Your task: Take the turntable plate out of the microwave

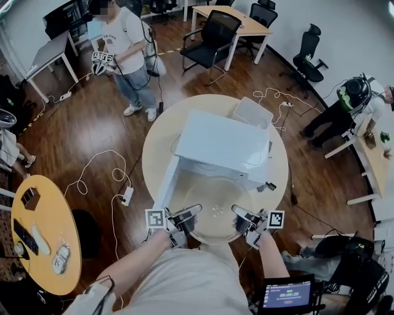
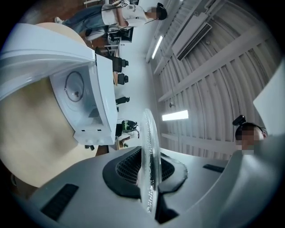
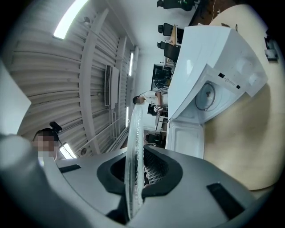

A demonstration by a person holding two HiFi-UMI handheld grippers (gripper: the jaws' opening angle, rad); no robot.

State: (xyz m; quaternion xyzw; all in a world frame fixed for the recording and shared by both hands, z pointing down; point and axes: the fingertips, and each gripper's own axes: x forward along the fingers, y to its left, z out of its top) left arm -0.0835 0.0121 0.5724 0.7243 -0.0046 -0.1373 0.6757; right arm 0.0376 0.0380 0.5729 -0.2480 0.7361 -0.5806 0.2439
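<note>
left gripper (image 2: 149, 176) jaws squeezed right down on the glass rim of the turntable plate (image 2: 148, 133), and right gripper (image 3: 135, 176) jaws pinched just as tight on the opposite rim. the plate hangs just in front of the microwave (image 1: 221, 144), near its open mouth. only thin edge grips on slick glass here. if one hand tilts or the two pull apart, i reckon it slips and shatters on the bench (image 1: 155, 140) below the microwave.

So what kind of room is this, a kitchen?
Probably not a kitchen: it looks like an office or lab. Black office chairs and desks stand around, and the microwave sits on a round table.
</note>
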